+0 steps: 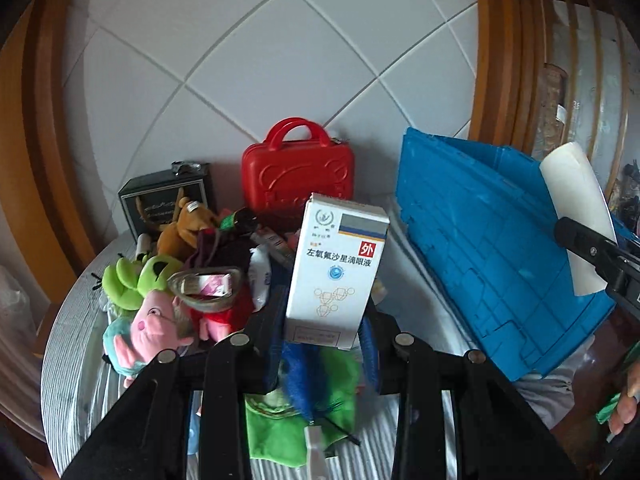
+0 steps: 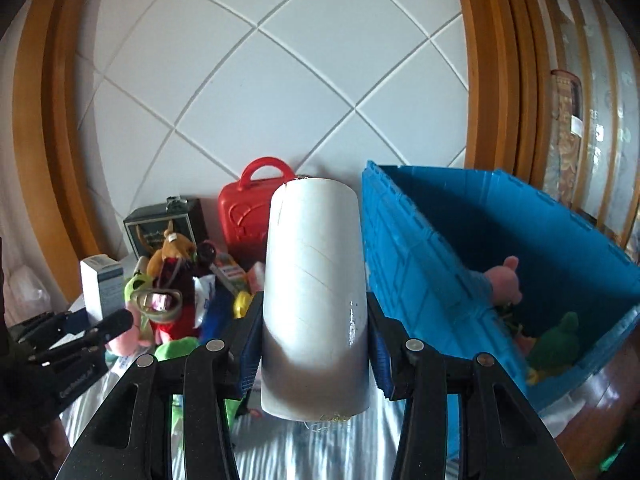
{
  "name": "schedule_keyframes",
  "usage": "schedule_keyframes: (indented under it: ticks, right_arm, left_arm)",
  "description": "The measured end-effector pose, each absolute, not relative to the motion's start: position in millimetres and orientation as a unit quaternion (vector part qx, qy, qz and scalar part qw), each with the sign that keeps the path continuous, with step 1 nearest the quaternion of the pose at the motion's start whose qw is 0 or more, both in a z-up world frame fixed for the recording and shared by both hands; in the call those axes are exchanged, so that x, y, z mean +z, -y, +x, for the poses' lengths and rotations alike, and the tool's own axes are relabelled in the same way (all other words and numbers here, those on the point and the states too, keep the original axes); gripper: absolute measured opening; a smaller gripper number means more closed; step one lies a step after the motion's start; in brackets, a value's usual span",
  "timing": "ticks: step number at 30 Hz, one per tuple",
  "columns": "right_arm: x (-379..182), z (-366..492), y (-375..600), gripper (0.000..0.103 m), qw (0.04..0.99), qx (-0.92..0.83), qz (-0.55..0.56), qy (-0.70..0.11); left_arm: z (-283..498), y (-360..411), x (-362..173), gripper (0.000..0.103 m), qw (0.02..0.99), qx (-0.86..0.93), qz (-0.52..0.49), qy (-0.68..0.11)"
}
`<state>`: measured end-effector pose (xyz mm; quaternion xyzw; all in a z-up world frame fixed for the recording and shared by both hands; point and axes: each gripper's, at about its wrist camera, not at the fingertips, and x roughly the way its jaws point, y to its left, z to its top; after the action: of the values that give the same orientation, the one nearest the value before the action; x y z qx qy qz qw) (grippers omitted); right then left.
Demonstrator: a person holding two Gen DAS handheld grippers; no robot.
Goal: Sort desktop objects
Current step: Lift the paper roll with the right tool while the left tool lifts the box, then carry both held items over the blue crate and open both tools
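While soft plush toys [image 1: 152,320] clutter, tools clamp box [image 1: 336,268], tube [image 2: 314,300].

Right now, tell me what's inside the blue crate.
Inside the blue crate, a pink plush toy and a green plush toy lie near the bottom. The near wall hides the rest of the floor.

Left gripper [image 1: 326,320] and right gripper [image 2: 316,344] both angle slightly downward, jaws clamped on their loads.
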<state>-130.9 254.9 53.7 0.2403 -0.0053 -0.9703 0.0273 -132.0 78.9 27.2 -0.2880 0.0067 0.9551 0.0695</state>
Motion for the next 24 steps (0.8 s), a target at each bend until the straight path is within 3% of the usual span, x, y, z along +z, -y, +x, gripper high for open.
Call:
schedule_keyframes:
  ticks: [9,14,18,24]
  right_arm:
    - [122.7,-151.1,-394.4,0.045,0.009,-0.98,0.2,-0.017]
    - [133.5,-214.9,-491.3,0.045,0.013,-0.97,0.237,-0.055]
    - [108.1,-286.8,-554.4,0.045,0.02,-0.94,0.33,-0.084]
    - [6.8,-358.1,-596.4,0.045,0.046,-0.853,0.511,-0.094]
  left_arm:
    - [-158.2,-260.9,81.9,0.032,0.117,0.964,-0.235,-0.03]
    - [-209.1,-377.9,104.1,0.032,0.147,0.947,-0.285,-0.015]
    - [-270.9,-451.7,87.7,0.032,0.137,0.913,-0.383,-0.023]
    - [-339.0,-505.6,7.9,0.032,0.12,0.821,-0.558,-0.03]
